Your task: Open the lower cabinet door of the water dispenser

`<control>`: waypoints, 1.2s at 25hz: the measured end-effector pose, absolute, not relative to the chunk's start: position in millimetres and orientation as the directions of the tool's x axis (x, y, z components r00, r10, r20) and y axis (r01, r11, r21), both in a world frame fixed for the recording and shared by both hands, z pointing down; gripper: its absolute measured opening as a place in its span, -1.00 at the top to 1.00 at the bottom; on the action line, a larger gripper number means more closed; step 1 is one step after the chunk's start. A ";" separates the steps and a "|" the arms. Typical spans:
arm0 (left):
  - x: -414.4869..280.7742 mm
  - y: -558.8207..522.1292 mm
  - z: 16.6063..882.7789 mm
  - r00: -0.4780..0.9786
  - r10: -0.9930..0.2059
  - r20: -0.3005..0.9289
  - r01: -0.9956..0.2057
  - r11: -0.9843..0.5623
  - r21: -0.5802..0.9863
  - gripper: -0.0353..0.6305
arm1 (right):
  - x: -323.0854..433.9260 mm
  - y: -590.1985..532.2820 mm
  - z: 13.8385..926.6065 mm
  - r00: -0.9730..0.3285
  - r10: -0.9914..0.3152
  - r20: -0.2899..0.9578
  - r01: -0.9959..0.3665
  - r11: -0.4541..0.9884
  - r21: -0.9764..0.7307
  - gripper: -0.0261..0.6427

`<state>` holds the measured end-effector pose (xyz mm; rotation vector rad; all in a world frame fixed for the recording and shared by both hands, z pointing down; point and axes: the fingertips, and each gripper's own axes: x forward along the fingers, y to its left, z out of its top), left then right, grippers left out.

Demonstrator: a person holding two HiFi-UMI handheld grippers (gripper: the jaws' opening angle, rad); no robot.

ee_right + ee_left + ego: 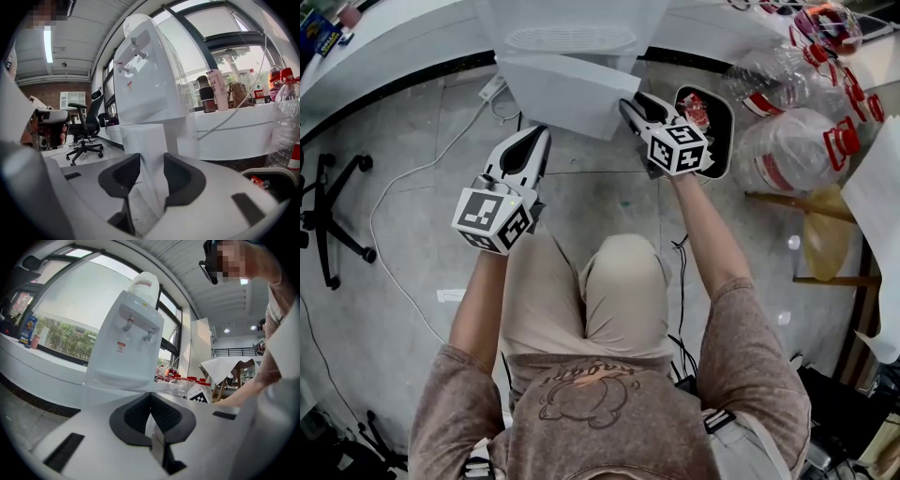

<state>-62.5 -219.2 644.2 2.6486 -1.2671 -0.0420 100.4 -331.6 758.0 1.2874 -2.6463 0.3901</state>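
Observation:
The white water dispenser (pixel 572 37) stands against the curved counter, also seen in the left gripper view (pixel 129 333) and the right gripper view (pixel 145 79). Its lower cabinet door (pixel 567 94) stands swung out from the body toward me. My right gripper (pixel 630 105) is at the door's right edge. In the right gripper view, the door's white edge (pixel 147 140) fills the gap between the jaws of the right gripper (pixel 151 161), and both pads touch it. My left gripper (pixel 536 136) hangs left of the door, apart from it, its jaws together and empty (pixel 151 397).
A black bin (pixel 724 141) with rubbish sits right of the dispenser, beside several empty plastic bottles (pixel 797 141). A wooden stool (pixel 825 234) stands at the right. An office chair (pixel 333 211) and a white cable (pixel 403 178) are on the floor at the left.

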 end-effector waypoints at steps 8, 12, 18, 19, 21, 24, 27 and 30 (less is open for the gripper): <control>-64.0 -216.6 645.8 0.629 -0.775 0.058 -0.766 -0.606 0.212 0.84 | 93.4 -305.5 758.5 -0.652 -0.709 0.269 -0.754 0.643 -0.135 0.47; -68.6 -215.1 646.6 0.621 -0.782 0.053 -0.771 -0.597 0.221 0.84 | 87.3 -293.6 757.7 -0.674 -0.689 0.267 -0.734 0.665 -0.137 0.48; -74.6 -215.2 650.5 0.609 -0.791 0.050 -0.777 -0.583 0.237 0.84 | 78.0 -273.9 757.7 -0.709 -0.651 0.272 -0.696 0.708 -0.119 0.49; -76.0 -215.6 651.0 0.606 -0.794 0.050 -0.779 -0.580 0.238 0.84 | 75.6 -270.4 757.7 -0.716 -0.642 0.273 -0.688 0.717 -0.117 0.50; -77.6 -215.9 652.0 0.602 -0.797 0.049 -0.782 -0.575 0.239 0.84 | 71.2 -262.8 757.5 -0.732 -0.623 0.277 -0.668 0.735 -0.113 0.50; -77.9 -214.4 653.1 0.600 -0.798 0.051 -0.784 -0.574 0.235 0.84 | 63.8 -250.0 757.4 -0.760 -0.587 0.280 -0.633 0.766 -0.112 0.51; -79.6 -212.4 651.8 0.599 -0.799 0.050 -0.787 -0.576 0.223 0.84 | 55.8 -238.6 757.6 -0.786 -0.549 0.285 -0.596 0.796 -0.111 0.54; -83.1 -211.5 649.9 0.594 -0.803 0.046 -0.791 -0.573 0.215 0.84 | 49.8 -231.1 757.2 -0.802 -0.527 0.281 -0.573 0.812 -0.110 0.59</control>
